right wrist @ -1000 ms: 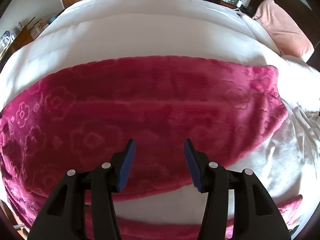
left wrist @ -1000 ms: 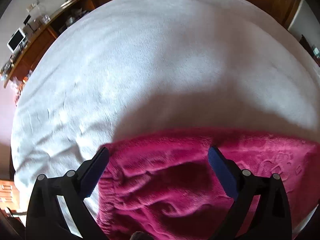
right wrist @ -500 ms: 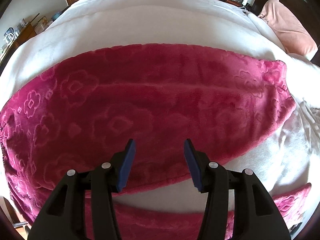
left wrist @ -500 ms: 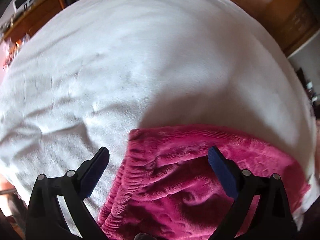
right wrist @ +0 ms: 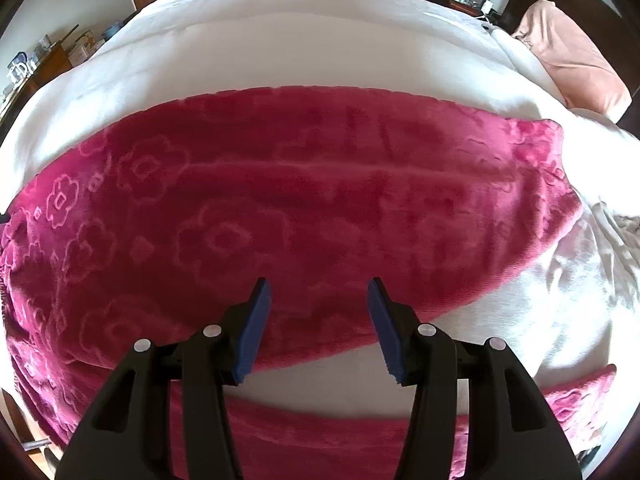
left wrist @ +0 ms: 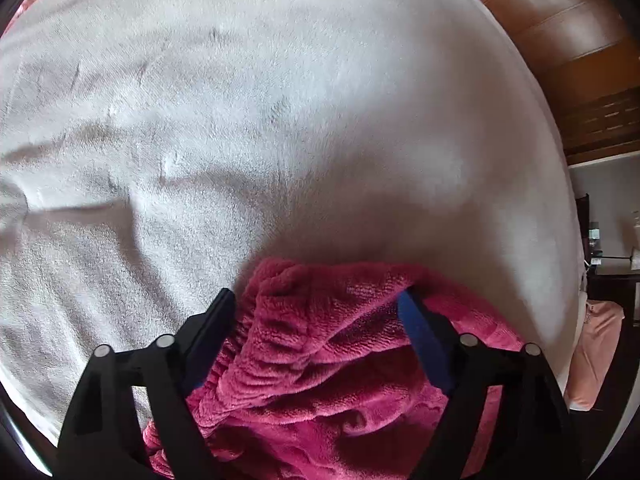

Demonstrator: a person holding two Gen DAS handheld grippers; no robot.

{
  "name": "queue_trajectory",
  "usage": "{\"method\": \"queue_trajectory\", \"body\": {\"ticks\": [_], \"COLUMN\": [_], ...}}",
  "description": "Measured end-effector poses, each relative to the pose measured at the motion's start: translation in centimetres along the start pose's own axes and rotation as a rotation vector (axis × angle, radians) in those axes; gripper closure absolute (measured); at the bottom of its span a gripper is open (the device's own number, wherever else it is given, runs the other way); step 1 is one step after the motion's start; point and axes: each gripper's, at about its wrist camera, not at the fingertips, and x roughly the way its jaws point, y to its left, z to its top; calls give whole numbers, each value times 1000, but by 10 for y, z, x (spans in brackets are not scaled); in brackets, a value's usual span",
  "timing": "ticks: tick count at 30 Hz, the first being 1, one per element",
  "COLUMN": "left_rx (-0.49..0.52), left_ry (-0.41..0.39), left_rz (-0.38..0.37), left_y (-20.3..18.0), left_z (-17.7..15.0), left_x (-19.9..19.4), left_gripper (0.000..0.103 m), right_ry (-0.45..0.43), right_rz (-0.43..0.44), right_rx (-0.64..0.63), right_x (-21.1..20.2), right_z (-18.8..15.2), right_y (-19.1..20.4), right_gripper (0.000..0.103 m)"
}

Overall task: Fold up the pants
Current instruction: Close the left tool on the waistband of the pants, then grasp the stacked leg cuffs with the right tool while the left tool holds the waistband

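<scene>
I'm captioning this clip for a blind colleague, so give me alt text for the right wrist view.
Deep pink fleece pants embossed with flower outlines lie spread across a white blanket-covered bed, one leg stretching sideways and the other partly visible along the bottom. The right gripper, black with blue pads, hovers open over the near edge. A peach pillow sits top right.

Magenta fleece pants (right wrist: 320, 208) with embossed flowers, flat across the white bed, waistband bunched.
</scene>
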Motion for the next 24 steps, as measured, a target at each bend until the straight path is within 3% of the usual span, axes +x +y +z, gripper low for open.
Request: {"method": "queue_trajectory", "body": {"ticks": [5, 8, 16, 19, 22, 24], "left_rx": [-29, -21, 20, 31, 36, 37], "left_ry": [-22, -50, -100, -106, -125, -132], "left_rz": [48, 48, 35, 49, 63, 70], "left_y": [-11, -12, 2, 4, 5, 0], "left_z": [-13, -25, -64, -77, -91, -84], "left_x": [-17, -35, -80, -92, -107, -109], "left_gripper": [60, 69, 76, 77, 77, 77], "right_ry": [-1, -14, -31, -38, -32, -25], "right_rz": [-13, -26, -84, -85, -73, -48], "right_rx": [61, 114, 325, 394, 497, 573], "right_x": [-2, -5, 0, 9, 18, 26], "right_z": [0, 6, 44, 74, 100, 118], "right_y": [-29, -58, -180, -223, -255, -273], "right_gripper": [51, 51, 51, 51, 36, 35]}}
